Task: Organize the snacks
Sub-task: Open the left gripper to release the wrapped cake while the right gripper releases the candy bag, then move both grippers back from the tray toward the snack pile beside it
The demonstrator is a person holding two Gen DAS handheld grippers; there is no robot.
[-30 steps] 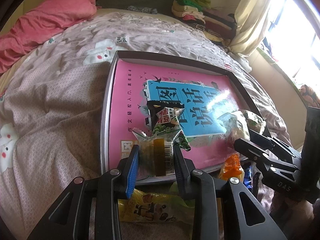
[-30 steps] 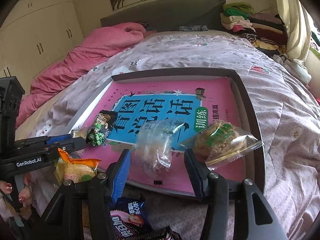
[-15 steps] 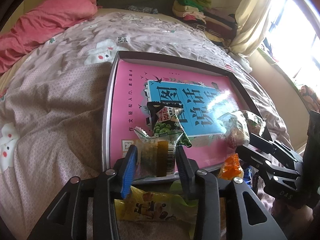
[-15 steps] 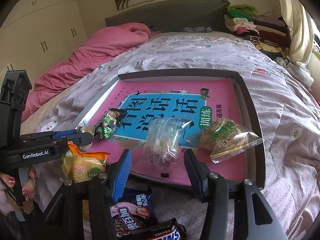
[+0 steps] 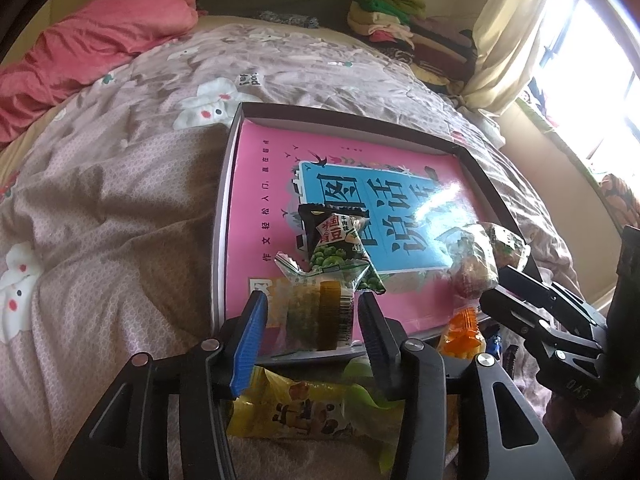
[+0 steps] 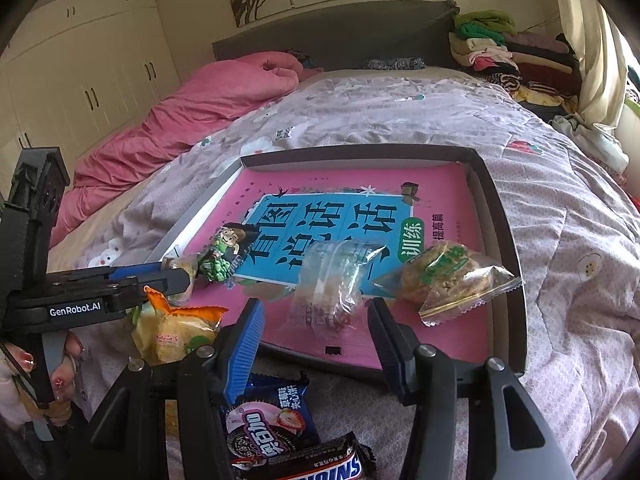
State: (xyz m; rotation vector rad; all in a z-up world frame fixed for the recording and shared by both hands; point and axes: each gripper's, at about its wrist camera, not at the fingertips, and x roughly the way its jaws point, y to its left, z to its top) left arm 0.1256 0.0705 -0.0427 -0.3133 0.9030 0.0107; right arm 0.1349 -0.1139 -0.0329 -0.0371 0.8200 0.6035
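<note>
A shallow dark-rimmed tray (image 5: 222, 216) (image 6: 500, 216) with a pink and blue book cover as its floor lies on the bed. My left gripper (image 5: 310, 314) is open around a clear packet with a brown-green snack (image 5: 316, 316) at the tray's near edge. A green pea packet (image 5: 340, 248) (image 6: 224, 252) lies just beyond it. My right gripper (image 6: 316, 324) is open, with a clear wrapped sweet (image 6: 332, 284) between its tips. A bagged green-labelled cake (image 6: 444, 276) lies right of it.
Loose snacks lie on the bedspread before the tray: a yellow bag (image 5: 296, 412), an orange-topped packet (image 6: 176, 328) (image 5: 464, 332), a strawberry cookie pack (image 6: 268, 424) and a Snickers bar (image 6: 316, 464). A pink quilt (image 6: 192, 116) and folded clothes (image 6: 504, 52) lie behind.
Both grippers have drawn back toward the near edge of the tray. Each left its packet lying in the tray, and more loose snacks show below them.
</note>
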